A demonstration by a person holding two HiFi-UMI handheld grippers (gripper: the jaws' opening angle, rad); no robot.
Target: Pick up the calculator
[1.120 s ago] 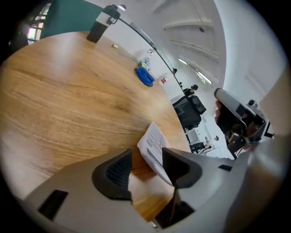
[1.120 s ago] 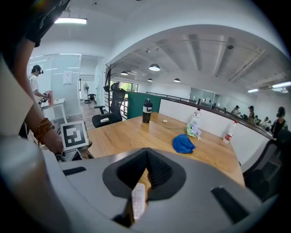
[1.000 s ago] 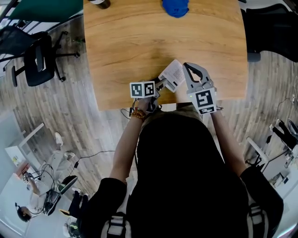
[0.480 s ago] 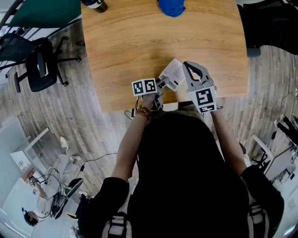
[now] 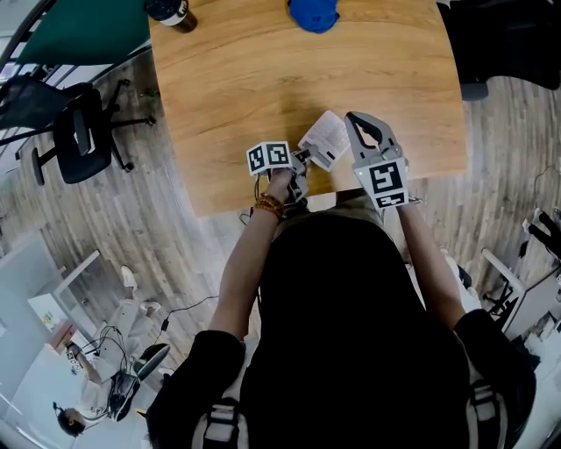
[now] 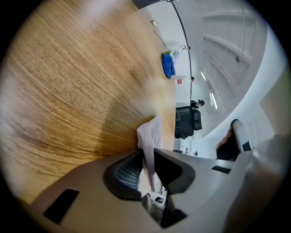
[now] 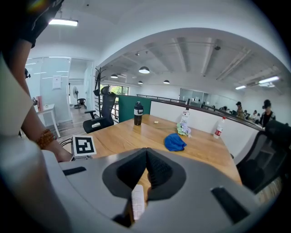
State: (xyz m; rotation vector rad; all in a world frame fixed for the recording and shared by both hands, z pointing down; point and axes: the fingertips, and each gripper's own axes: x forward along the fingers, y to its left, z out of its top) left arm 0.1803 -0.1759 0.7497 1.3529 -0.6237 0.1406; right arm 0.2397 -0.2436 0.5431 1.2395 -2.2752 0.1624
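**One calculator, two grippers, left one clamped on it**

A single white calculator sits near the near edge of the wooden table, between the two hand-held grippers. The left gripper has just been closing its jaws, and the calculator stands between them. In the left gripper view the thin white slab runs edge-on through the gap, with the ribbed pads pressed against both of its faces. The rest of the calculator sticks out beyond the jaw tips over the wood grain. Whether it is clear of the table surface cannot be told.

The right gripper is closed on nothing, its two pads meeting tip to tip. In its own view a strip of the calculator's keys shows below the joined pads, under the gripper rather than in its bite. In the head view this gripper lies just to the right of the calculator.

Each gripper carries one marker cube, so there are two in all.

At the far end of the table lie one blue cloth and one dark bottle, both well apart from the calculator. The right gripper view adds one clear bottle with a red cap at the far edge. One black office chair stands on the floor to the left of the table.
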